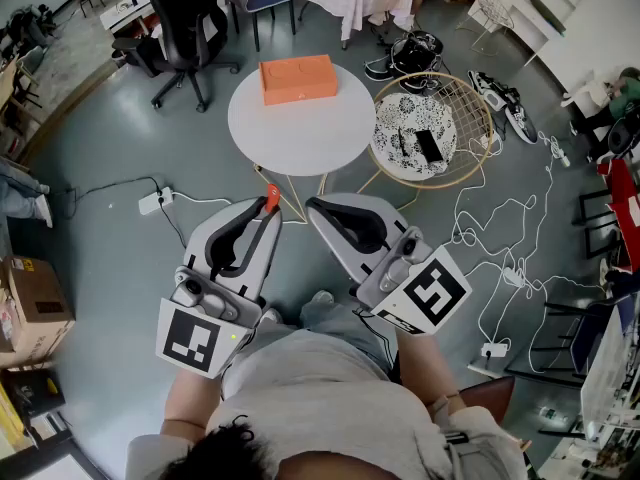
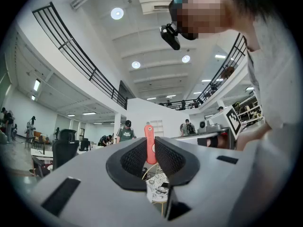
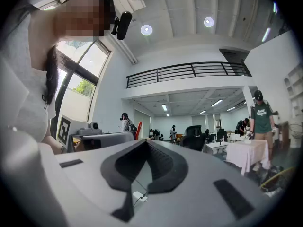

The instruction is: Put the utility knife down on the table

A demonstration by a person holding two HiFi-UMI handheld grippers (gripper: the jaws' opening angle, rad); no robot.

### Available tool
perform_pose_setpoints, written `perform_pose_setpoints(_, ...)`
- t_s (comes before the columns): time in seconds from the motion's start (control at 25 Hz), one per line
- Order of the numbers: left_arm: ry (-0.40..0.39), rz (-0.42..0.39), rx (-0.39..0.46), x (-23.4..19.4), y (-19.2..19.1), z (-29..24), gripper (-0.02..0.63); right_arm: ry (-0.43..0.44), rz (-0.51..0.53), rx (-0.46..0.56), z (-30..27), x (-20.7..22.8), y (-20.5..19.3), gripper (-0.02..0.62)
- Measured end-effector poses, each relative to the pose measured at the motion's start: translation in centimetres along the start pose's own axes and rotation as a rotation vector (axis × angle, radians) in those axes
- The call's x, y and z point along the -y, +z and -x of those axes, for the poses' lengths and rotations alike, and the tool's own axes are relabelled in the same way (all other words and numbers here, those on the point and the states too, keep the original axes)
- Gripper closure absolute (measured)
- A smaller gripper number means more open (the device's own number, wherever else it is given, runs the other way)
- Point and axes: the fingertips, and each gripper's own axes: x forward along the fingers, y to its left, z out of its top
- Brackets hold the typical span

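Head view: you're carrying the knife, so the put-down hasn't started. You're holding the left gripper [image 1: 262, 218] low in front of you, and its fingers [image 1: 265, 250] are pinching the orange utility knife [image 1: 271, 200]. The knife's end is poking out past the tips toward the round white counter [image 1: 300, 133], but it's hanging over the floor, short of the rim. The right gripper [image 1: 322, 210] is riding just beside it.

I'd say the next move is reaching forward and lowering onto the bare near half, clear of the orange box [image 1: 297, 78], then letting go.

Left gripper view: the knife is standing upright, clamped between the two dark pads.

Right gripper view: those fingers are pressing together at the tips, with nothing between them.
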Motion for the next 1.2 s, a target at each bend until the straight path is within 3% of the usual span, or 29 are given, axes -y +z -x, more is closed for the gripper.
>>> perform_pose_setpoints(0.56, 0.038, 0.005, -0.008, -1.3, -1.2, -1.5, 0.549, 0.024, -0.01, 0.005, -0.7, 2.1, -0.8, 0.587)
perform_pose_setpoints(1.0, 0.089, 0.018, 0.053, 0.1, -1.1, -5.9, 0.549, 0.036, -0.03, -0.001, 3.0, 6.3, -1.6, 0.586)
perform_pose_setpoints(1.2, 0.103, 0.012, 0.017, 0.3, -2.2, -7.2, 0.549, 0.04, -0.073, 0.026, 3.4, 8.3, -1.9, 0.586)
